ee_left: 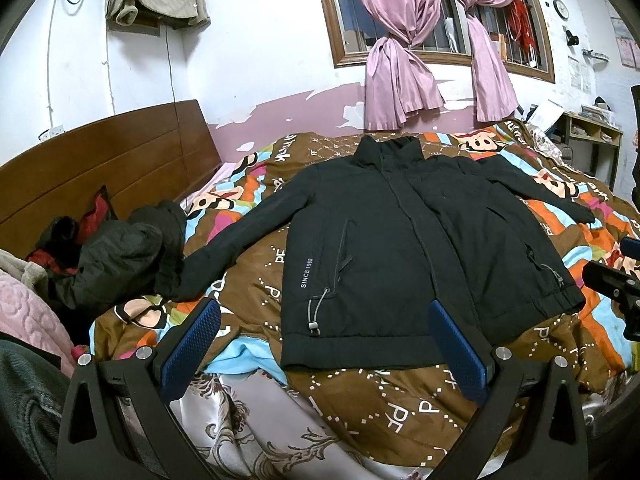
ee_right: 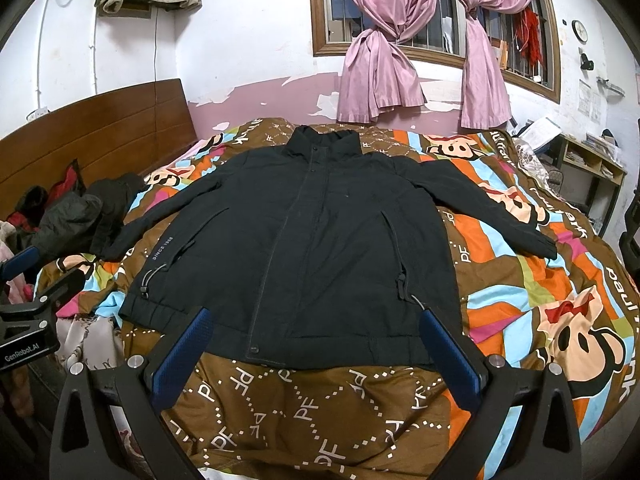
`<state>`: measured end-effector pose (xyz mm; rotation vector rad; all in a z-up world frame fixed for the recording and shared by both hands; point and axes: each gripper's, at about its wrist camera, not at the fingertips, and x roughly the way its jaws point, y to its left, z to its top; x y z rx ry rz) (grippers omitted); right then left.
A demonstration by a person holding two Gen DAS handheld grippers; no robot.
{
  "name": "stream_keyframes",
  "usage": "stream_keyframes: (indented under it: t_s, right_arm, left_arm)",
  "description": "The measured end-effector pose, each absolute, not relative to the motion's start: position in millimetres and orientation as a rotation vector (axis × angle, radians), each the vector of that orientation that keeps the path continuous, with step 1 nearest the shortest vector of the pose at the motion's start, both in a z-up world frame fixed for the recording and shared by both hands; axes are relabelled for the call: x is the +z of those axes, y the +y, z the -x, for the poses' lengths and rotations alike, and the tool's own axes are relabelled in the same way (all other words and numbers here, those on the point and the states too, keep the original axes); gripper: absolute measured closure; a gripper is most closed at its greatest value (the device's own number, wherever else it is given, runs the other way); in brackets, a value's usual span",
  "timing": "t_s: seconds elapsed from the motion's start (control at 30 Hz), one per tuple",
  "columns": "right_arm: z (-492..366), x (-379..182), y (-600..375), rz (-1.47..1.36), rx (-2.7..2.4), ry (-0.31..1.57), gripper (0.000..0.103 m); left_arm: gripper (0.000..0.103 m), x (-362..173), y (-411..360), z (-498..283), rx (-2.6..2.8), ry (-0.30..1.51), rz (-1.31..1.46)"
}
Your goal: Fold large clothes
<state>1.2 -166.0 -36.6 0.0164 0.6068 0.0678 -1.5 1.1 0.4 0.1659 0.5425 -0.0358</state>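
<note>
A black zip-up jacket (ee_left: 384,248) lies flat and face up on the bed, collar toward the far wall, both sleeves spread out to the sides. It also shows in the right wrist view (ee_right: 320,240). My left gripper (ee_left: 324,316) is open and empty, hovering just in front of the jacket's hem on its left half. My right gripper (ee_right: 316,320) is open and empty, hovering over the hem on the right half. The right gripper's body shows at the right edge of the left wrist view (ee_left: 616,280); the left gripper's body shows at the left edge of the right wrist view (ee_right: 28,320).
The bed has a colourful cartoon-print quilt (ee_right: 520,280). A pile of dark and red clothes (ee_left: 112,256) lies by the wooden headboard (ee_left: 100,160) on the left. Pink curtains (ee_left: 400,60) hang at the far window. A shelf (ee_left: 592,140) stands at the far right.
</note>
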Motion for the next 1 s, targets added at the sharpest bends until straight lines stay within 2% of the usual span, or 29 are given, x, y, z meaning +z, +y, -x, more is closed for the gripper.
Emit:
stream_keyframes:
  t_s: [1.0]
  right_arm:
    - [-3.6,-38.0,-167.6,-0.037,0.072,0.624,0.000]
  left_arm:
    - [0.002,5.7,7.3,0.5,-0.031,0.537,-0.169]
